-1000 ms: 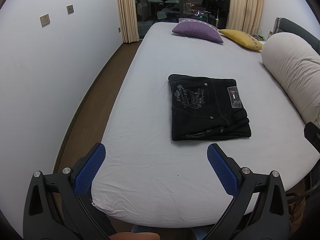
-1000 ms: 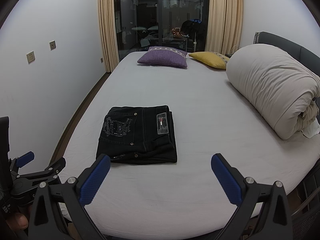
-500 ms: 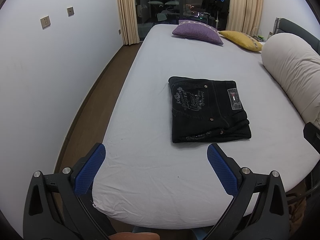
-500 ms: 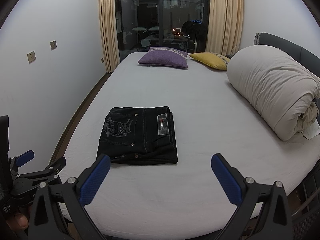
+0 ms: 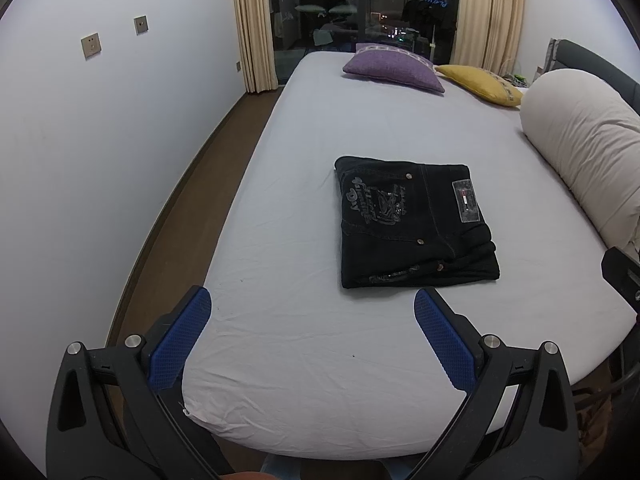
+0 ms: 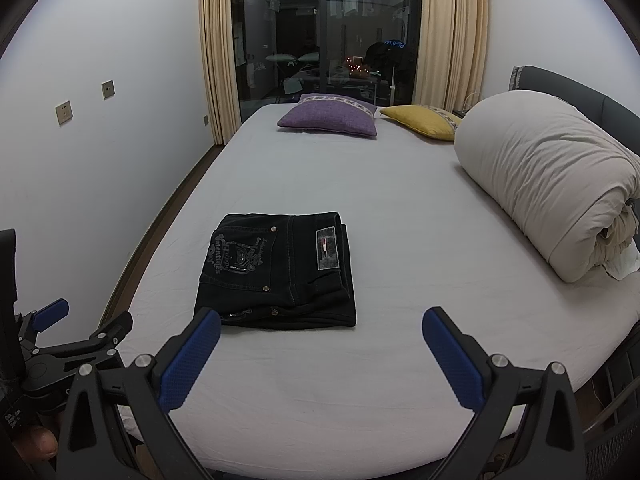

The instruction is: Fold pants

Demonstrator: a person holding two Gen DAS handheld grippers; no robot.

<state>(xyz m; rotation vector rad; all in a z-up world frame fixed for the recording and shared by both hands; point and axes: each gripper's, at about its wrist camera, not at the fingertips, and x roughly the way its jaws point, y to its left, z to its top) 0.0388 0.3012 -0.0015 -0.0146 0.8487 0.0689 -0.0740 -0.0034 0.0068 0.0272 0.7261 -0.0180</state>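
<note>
Black jeans point(image 5: 412, 228) lie folded into a compact rectangle on the white bed sheet point(image 5: 320, 360), back pocket print and label facing up. They also show in the right wrist view point(image 6: 280, 276). My left gripper point(image 5: 312, 312) is open and empty, held back over the bed's near edge, short of the jeans. My right gripper point(image 6: 320, 328) is open and empty, also back from the jeans, just to their near right. The left gripper's body point(image 6: 52, 344) shows at the lower left of the right wrist view.
A rolled beige duvet point(image 6: 552, 196) lies along the bed's right side. A purple pillow point(image 6: 332, 118) and a yellow pillow point(image 6: 424, 120) sit at the far end. A white wall point(image 5: 100, 160) and a strip of wooden floor point(image 5: 180, 208) run along the left.
Both grippers have drifted slightly, staying open and empty. The folded jeans have not moved.
</note>
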